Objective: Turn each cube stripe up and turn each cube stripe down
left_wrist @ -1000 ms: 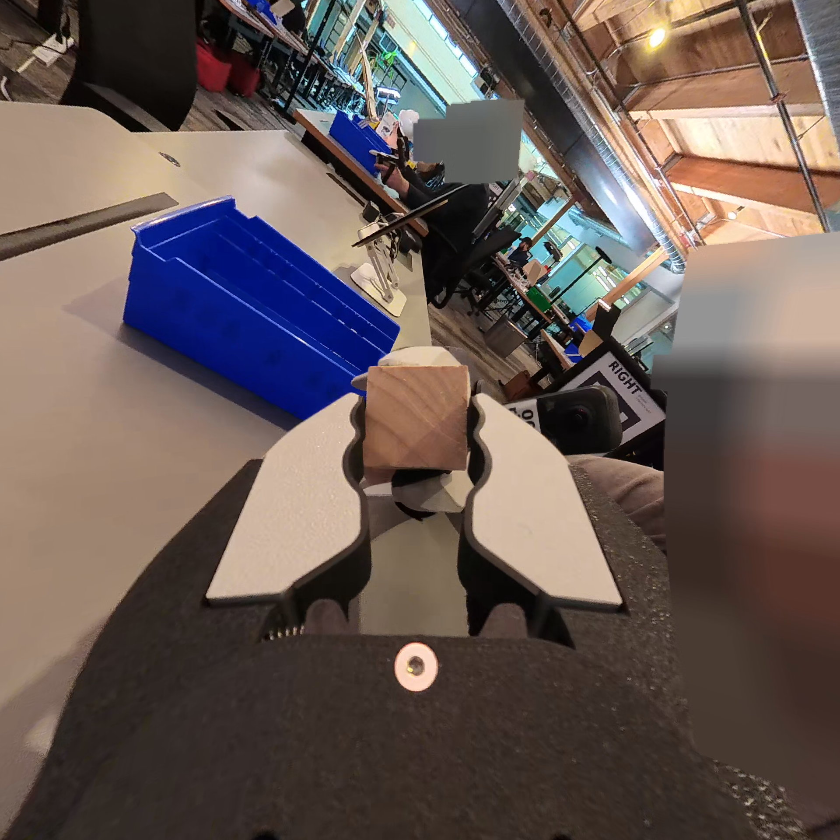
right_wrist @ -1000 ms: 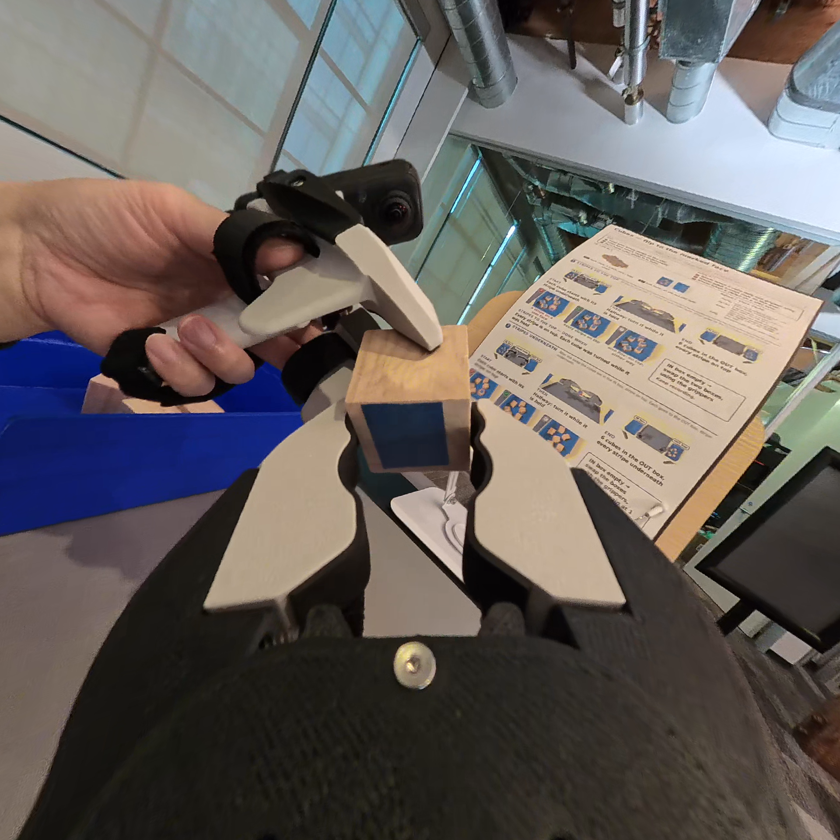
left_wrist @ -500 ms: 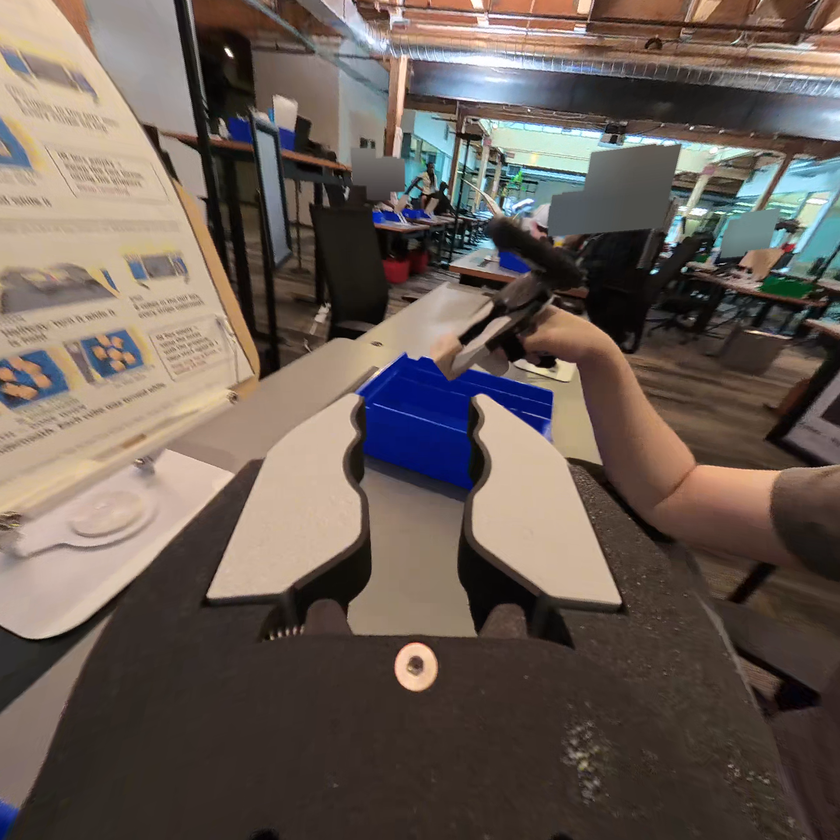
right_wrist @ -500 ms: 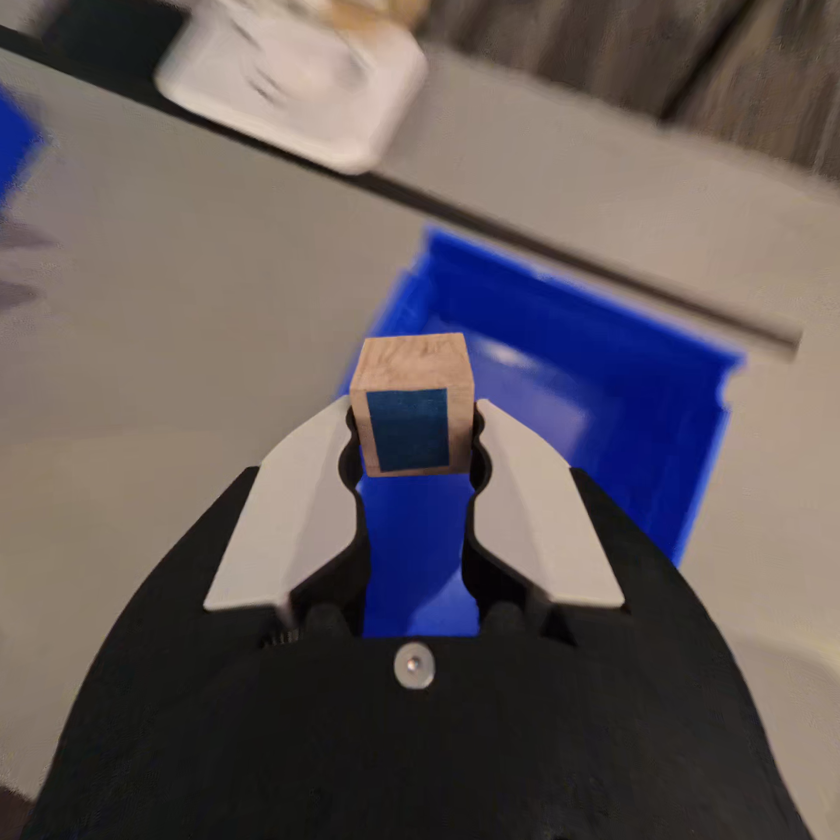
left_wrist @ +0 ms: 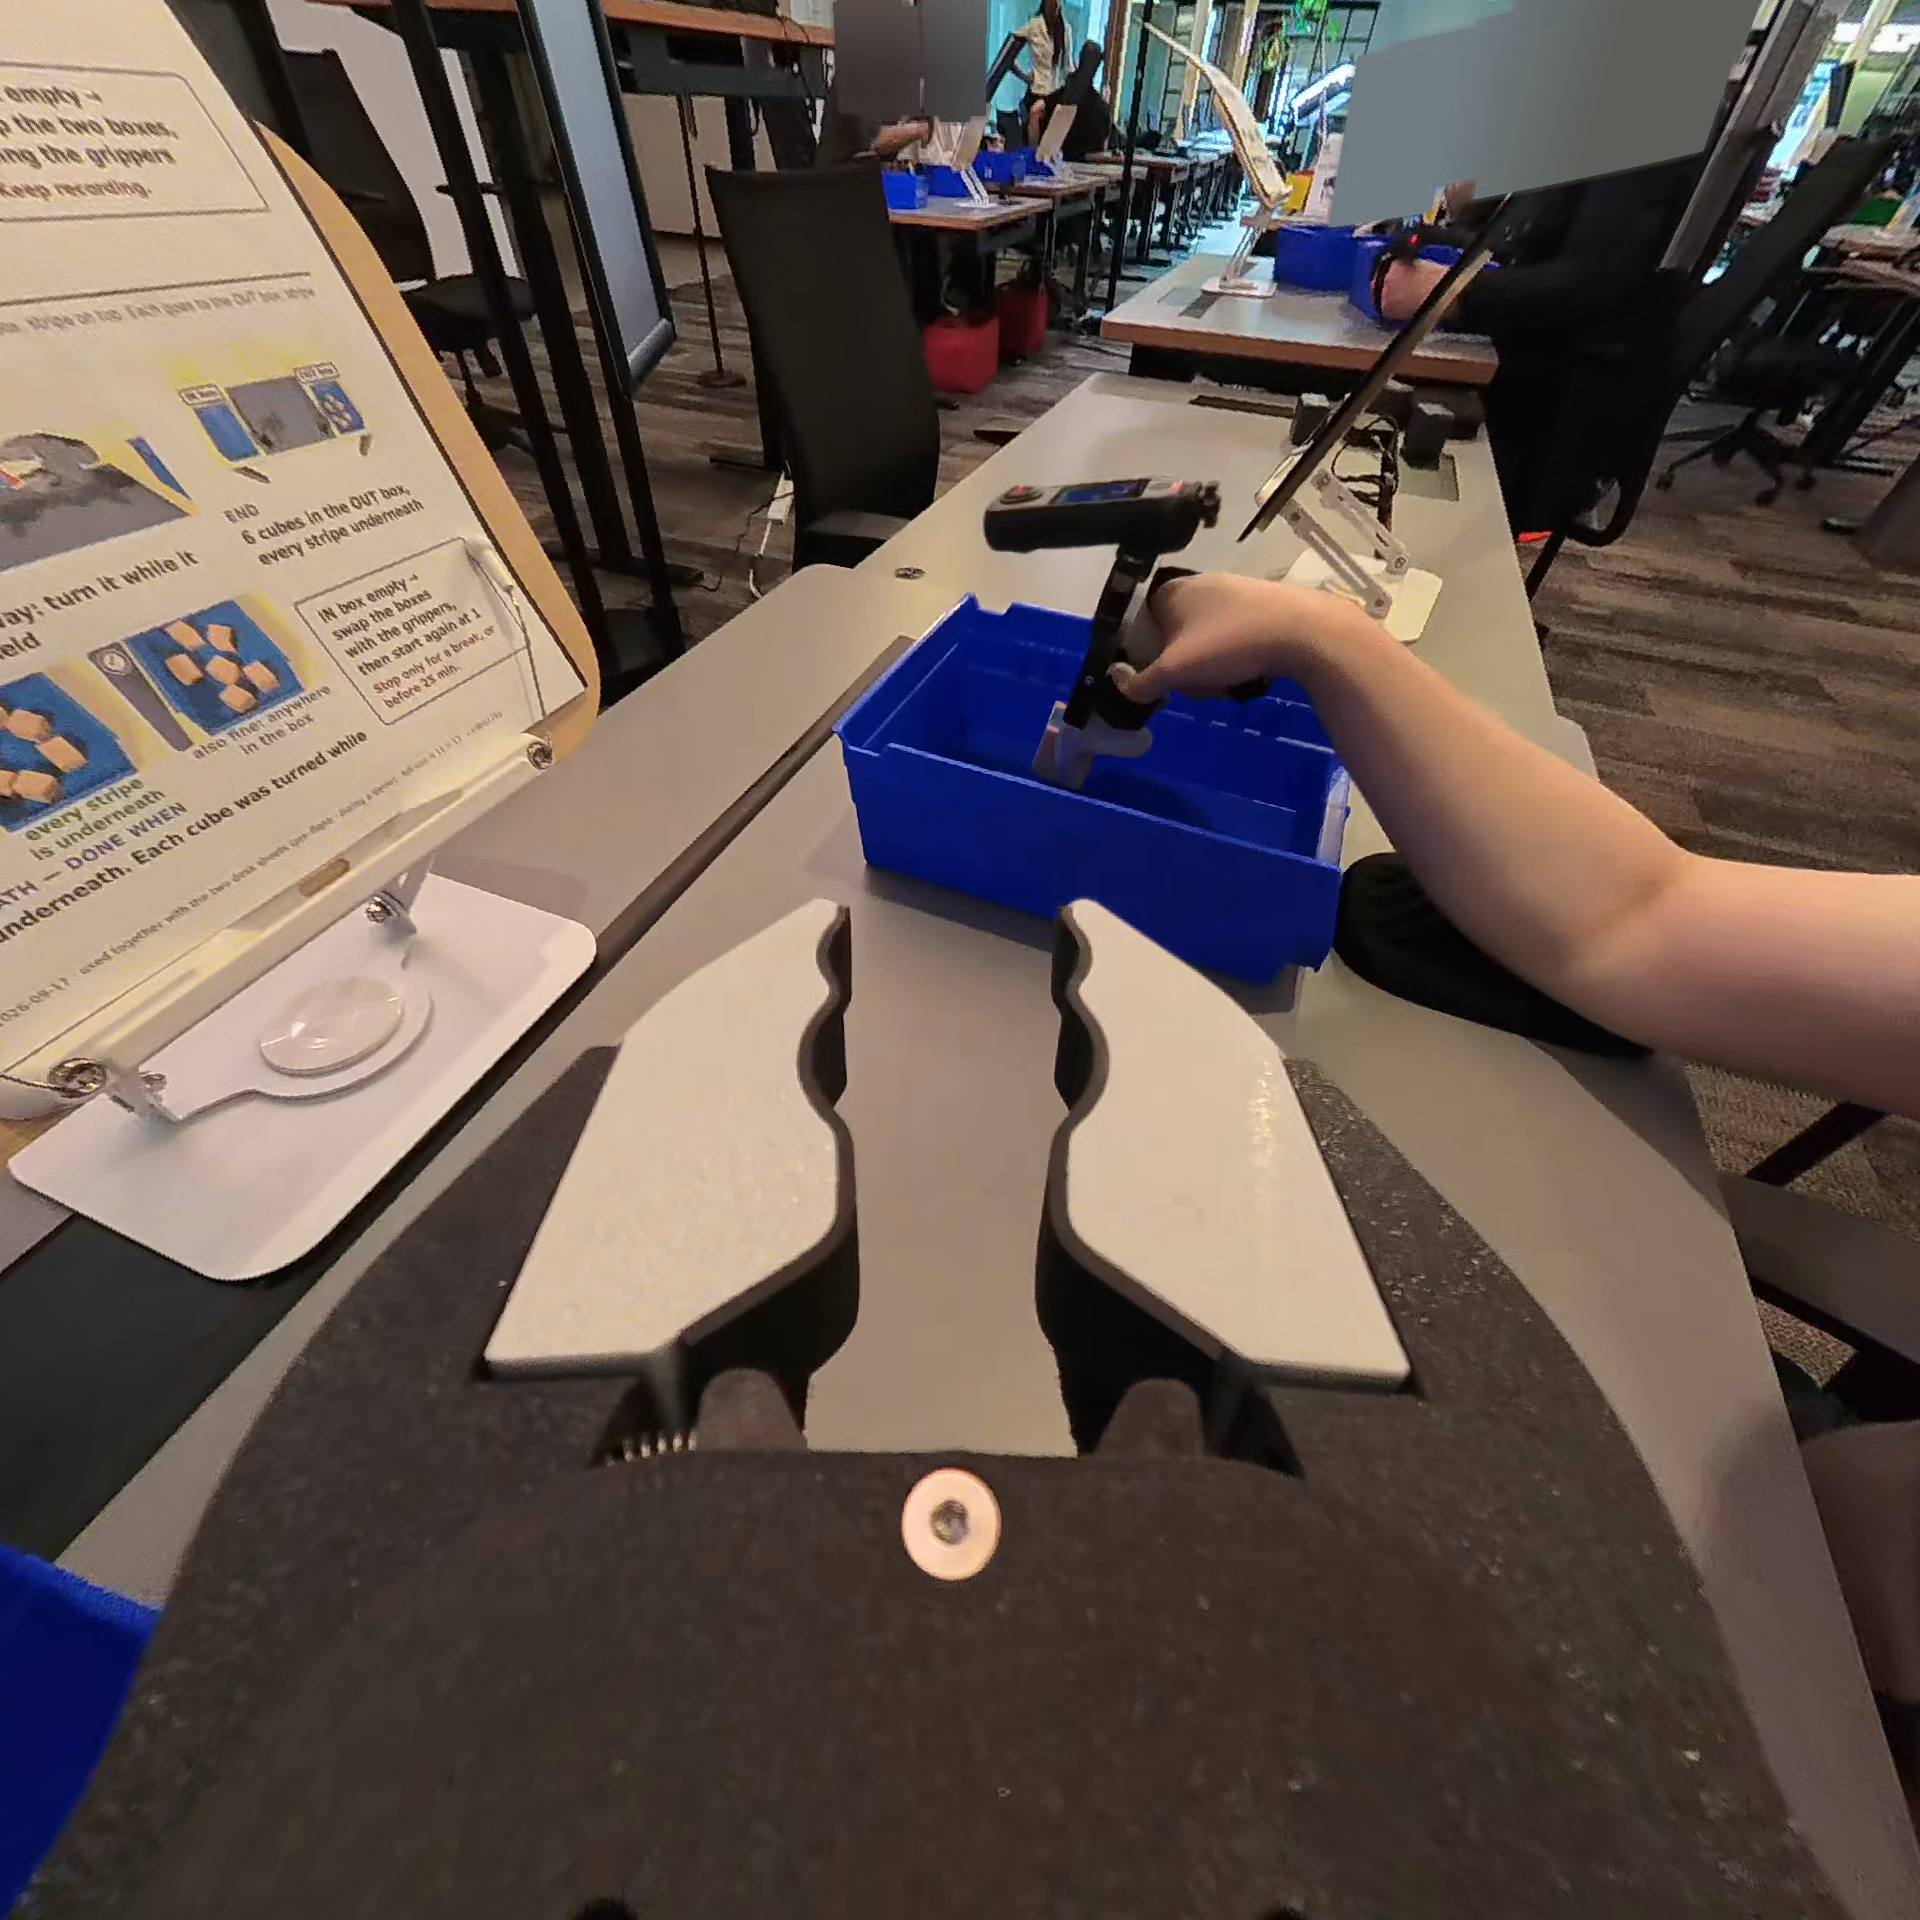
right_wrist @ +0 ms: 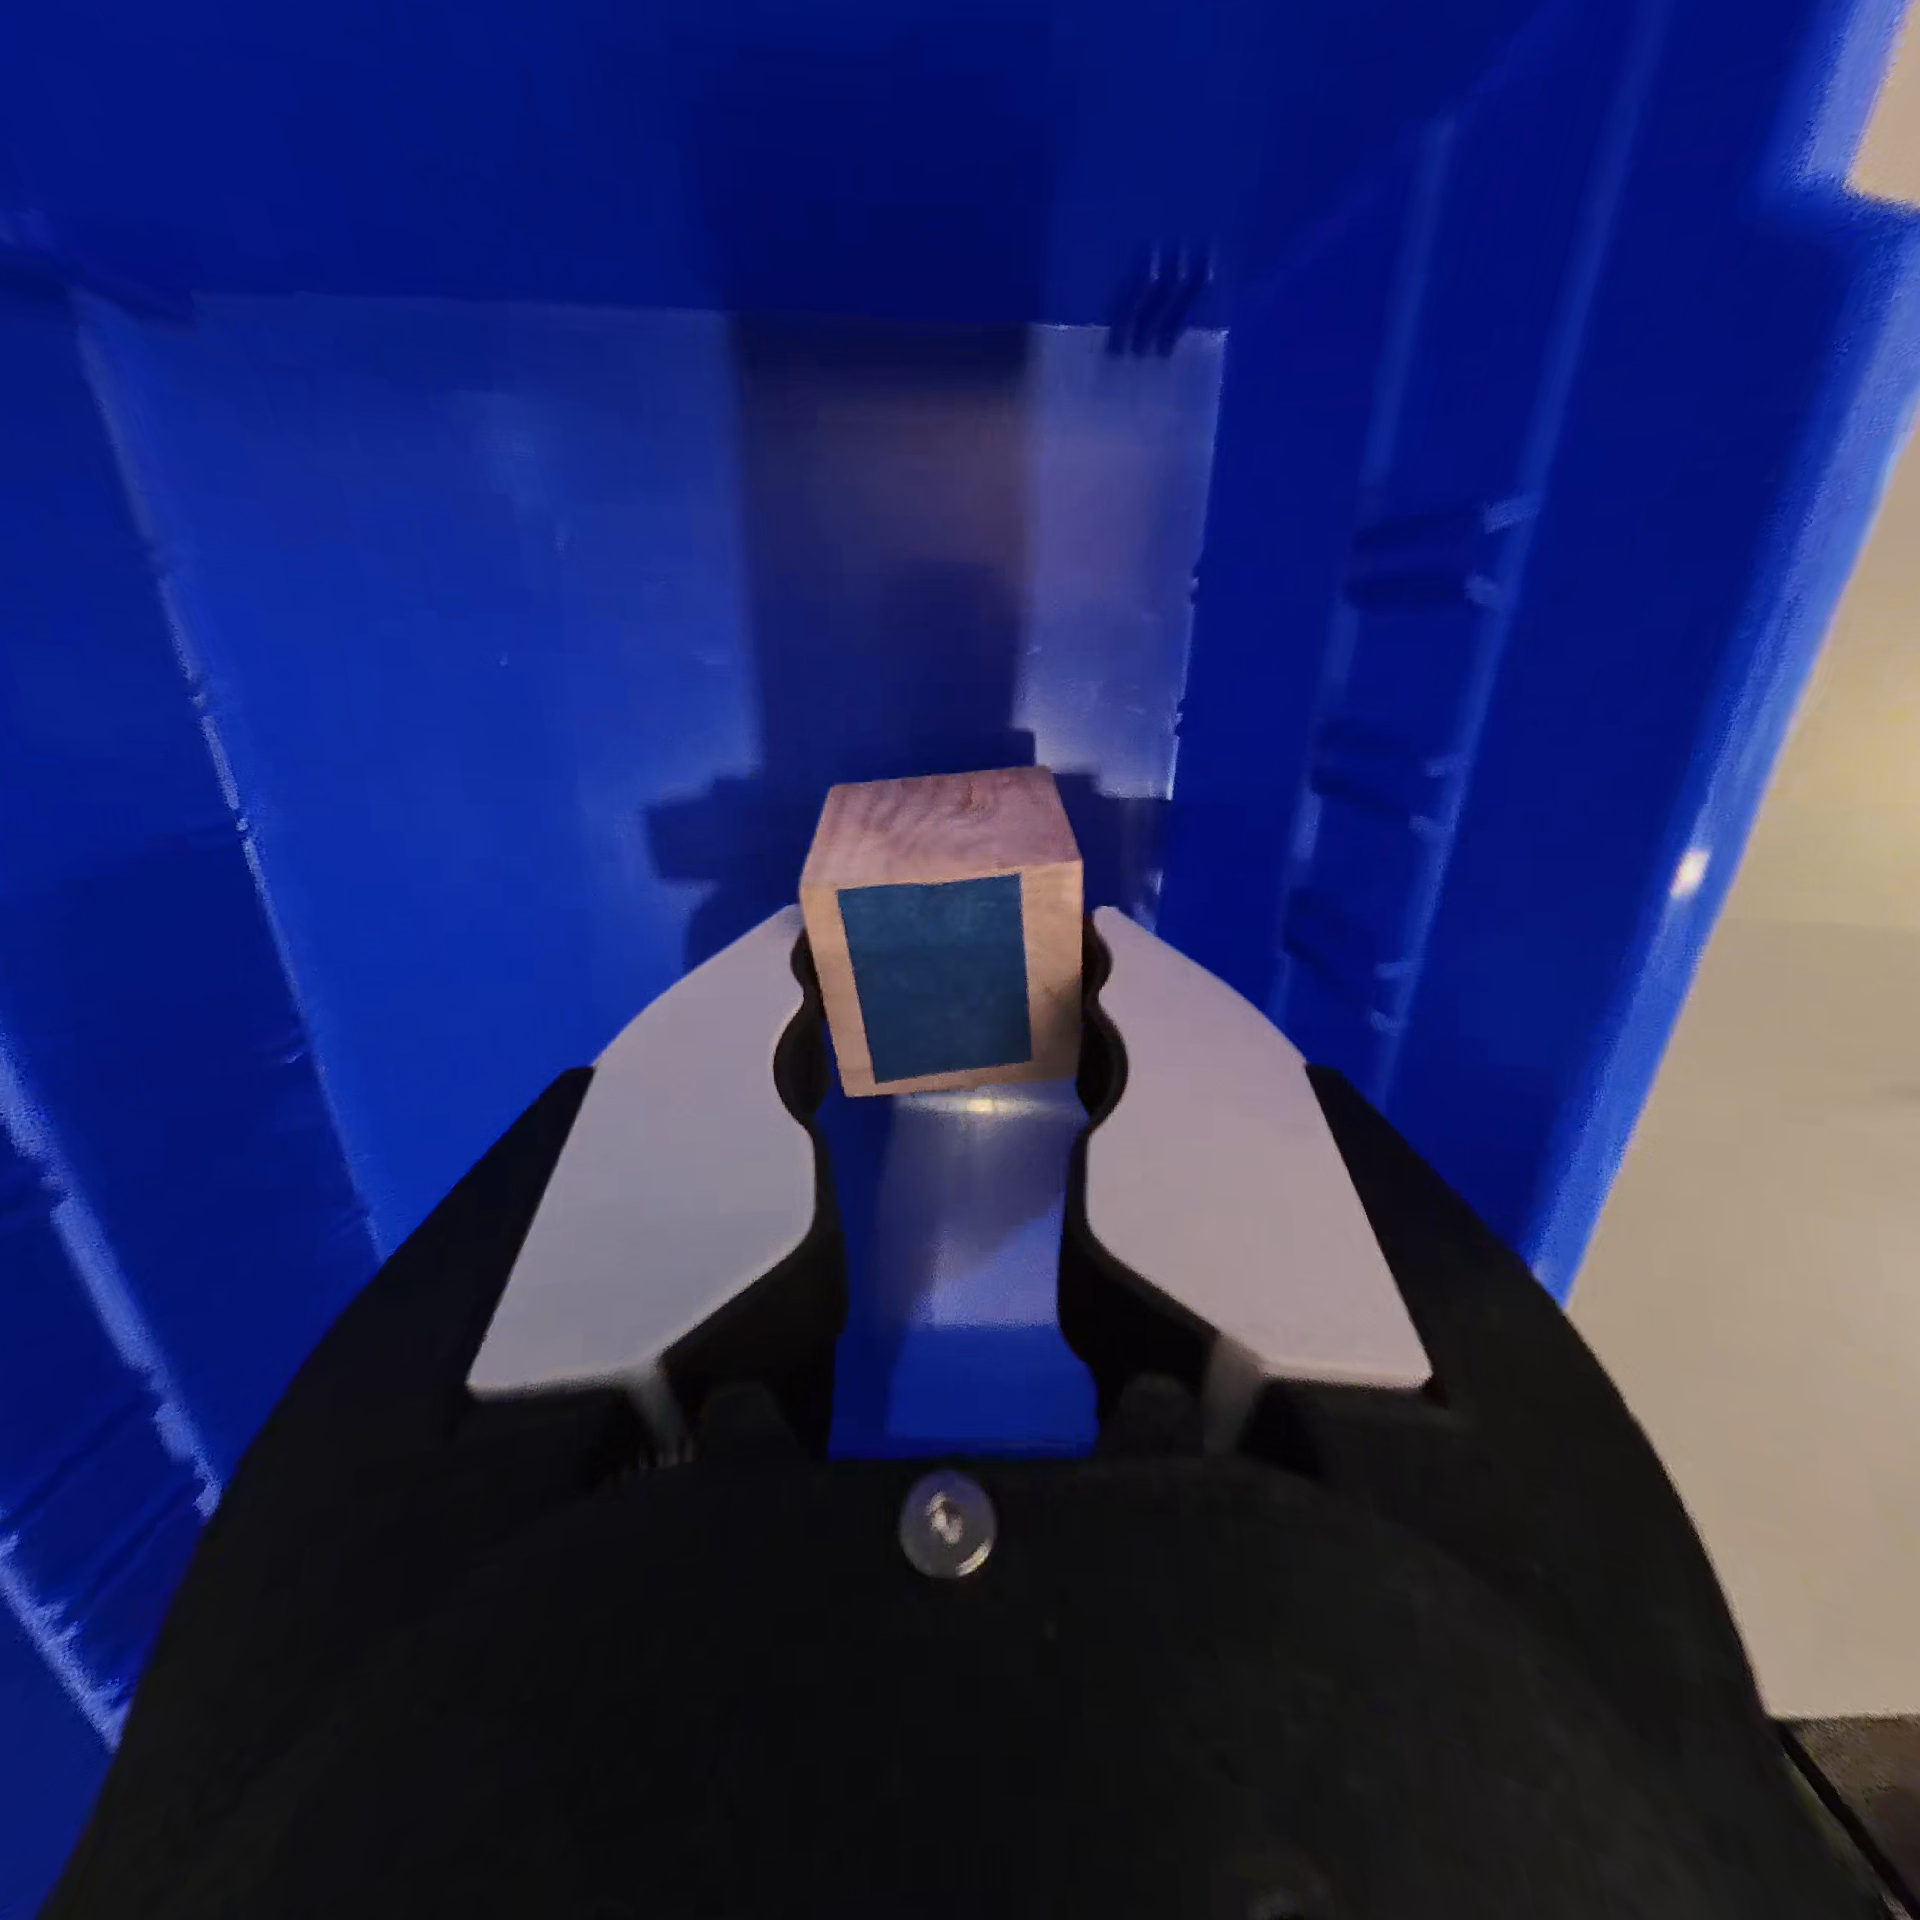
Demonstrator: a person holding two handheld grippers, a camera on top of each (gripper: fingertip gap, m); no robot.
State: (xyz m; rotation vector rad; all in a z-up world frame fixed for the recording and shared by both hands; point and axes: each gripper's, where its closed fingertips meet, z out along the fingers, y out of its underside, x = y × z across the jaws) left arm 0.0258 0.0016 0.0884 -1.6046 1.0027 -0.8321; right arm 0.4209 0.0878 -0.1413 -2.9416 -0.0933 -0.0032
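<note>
My right gripper (right_wrist: 945, 930) is shut on a wooden cube (right_wrist: 940, 966) and holds it low inside a blue bin (right_wrist: 416, 260). The cube's blue stripe faces the camera and the cube is slightly tilted. In the left wrist view a hand holds the right gripper (left_wrist: 1075, 748) pointing down into the same blue bin (left_wrist: 1091, 873); the cube is hidden there. My left gripper (left_wrist: 951, 920) is open and empty, above the grey table (left_wrist: 727, 831) in front of the bin.
An instruction sheet on a white stand (left_wrist: 260, 540) is at the left. A black pad (left_wrist: 1455, 966) lies under the person's forearm (left_wrist: 1558, 862), right of the bin. A blue edge (left_wrist: 52, 1683) shows at the lower left. A second stand (left_wrist: 1340, 540) is behind the bin.
One second ago both grippers held the cube. My left gripper let go and drew back. My right gripper carried the cube over the bin and down into it.
</note>
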